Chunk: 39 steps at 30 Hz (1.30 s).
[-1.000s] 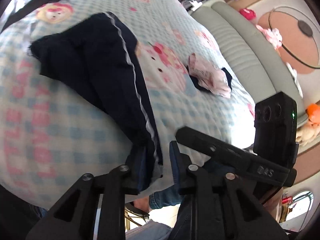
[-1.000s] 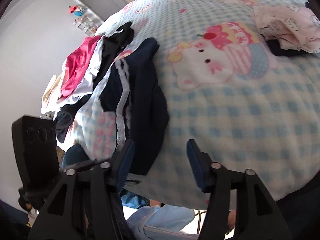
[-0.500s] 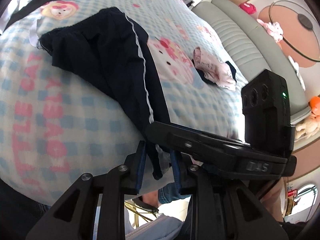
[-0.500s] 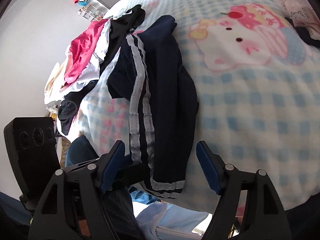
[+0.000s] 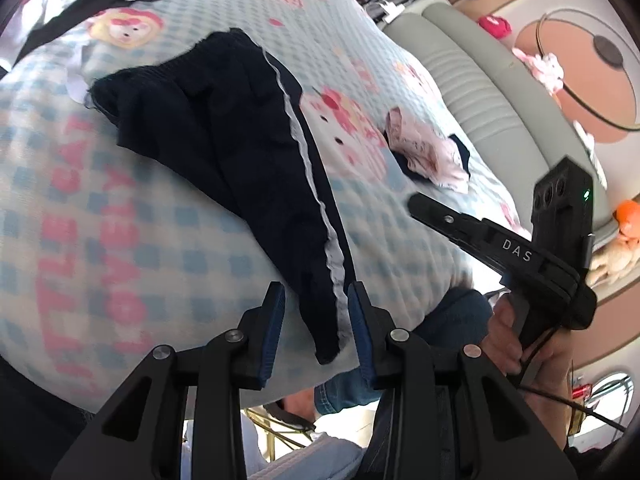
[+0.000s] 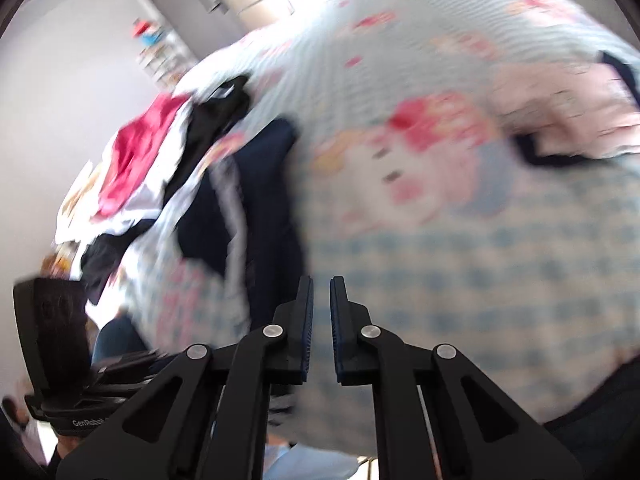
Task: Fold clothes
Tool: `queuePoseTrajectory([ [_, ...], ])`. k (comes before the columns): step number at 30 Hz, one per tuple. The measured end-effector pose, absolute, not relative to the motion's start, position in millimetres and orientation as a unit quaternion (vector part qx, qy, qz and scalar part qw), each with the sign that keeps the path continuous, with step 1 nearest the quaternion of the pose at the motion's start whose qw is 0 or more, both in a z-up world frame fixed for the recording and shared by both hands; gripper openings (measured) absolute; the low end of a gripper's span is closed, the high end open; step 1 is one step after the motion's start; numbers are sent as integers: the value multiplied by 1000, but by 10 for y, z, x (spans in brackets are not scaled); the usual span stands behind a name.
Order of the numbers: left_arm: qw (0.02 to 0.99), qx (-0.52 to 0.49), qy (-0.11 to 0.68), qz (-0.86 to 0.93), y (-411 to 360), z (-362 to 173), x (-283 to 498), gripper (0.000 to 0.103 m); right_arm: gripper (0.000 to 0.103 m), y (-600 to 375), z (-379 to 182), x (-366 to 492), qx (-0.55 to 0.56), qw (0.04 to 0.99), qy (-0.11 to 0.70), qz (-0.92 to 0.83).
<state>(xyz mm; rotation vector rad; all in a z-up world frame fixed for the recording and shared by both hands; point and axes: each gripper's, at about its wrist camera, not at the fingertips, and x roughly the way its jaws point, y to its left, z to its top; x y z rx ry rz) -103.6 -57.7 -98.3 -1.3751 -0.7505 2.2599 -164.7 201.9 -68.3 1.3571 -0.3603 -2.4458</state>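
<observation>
Left gripper (image 5: 316,328) jaws, just opened, are set apart around the near hem of navy trousers (image 5: 256,152), unclamped. Right gripper (image 6: 321,328) jaws, just closed, are seen together, empty. Trousers are spread lengthwise on the bed (image 5: 120,240); folding is judged unfinished.

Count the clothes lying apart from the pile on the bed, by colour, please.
Navy trousers with white side stripes: 1
Pale pink printed garment: 1
Small dark garment under the pink one: 1
Total: 3
</observation>
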Motion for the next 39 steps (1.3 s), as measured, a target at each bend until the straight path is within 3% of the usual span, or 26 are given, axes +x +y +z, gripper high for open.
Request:
queuePoseTrajectory([
  [4, 186, -479, -273, 813, -617, -949, -1053, 35, 11, 2134, -639, -1640, 483, 175, -129, -848],
  [6, 165, -470, -287, 818, -691, -954, -1049, 35, 35, 2070, -666, -1591, 494, 200, -134, -835],
  [8, 141, -460, -307, 821, -796, -969, -1042, 35, 36, 1931, -722, -1530, 503, 223, -126, -825],
  [11, 124, -457, -318, 821, -932, -996, -1053, 35, 51, 1680, -885, -1434, 524, 253, -109, -806],
  [13, 119, -460, -317, 821, -998, -1013, -1075, 44, 54, 1563, -970, -1397, 536, 271, -105, -793],
  [15, 115, -460, -326, 818, -1052, -1046, -1104, 51, 69, 1426, -1058, -1371, 548, 291, -103, -777],
  [16, 114, -460, -330, 817, -1069, -1063, -1124, 51, 68, 1369, -1100, -1365, 552, 297, -102, -772],
  [17, 112, -462, -332, 815, -1073, -1080, -1146, 51, 56, 1334, -1138, -1360, 551, 289, -91, -778],
  [18, 110, -463, -332, 815, -1073, -1094, -1165, 51, 22, 1299, -1177, -1356, 549, 281, -80, -783],
  [19, 108, -463, -332, 815, -1068, -1101, -1169, 51, 14, 1301, -1210, -1378, 550, 255, -63, -793],
  [22, 110, -463, -335, 813, -1057, -1133, -1176, 51, 8, 1516, -1169, -1449, 535, 197, -66, -819],
  [29, 110, -453, -336, 818, -1068, -1098, -1334, 49, 7, 2393, -835, -1612, 482, 68, -117, -865],
  [32, 116, -449, -338, 819, -1040, -1060, -1462, 52, 13, 2894, -757, -1699, 472, 18, -173, -864],
  [34, 119, -464, -326, 815, -938, -1095, -1610, 57, 25, 2983, -677, -1729, 469, 14, -183, -864],
  [35, 124, -474, -323, 810, -882, -1129, -1676, 58, 38, 2964, -635, -1697, 463, 19, -179, -868],
  [39, 124, -503, -320, 794, -681, -1286, -1867, 56, 51, 2702, -535, -1605, 447, 45, -148, -881],
])
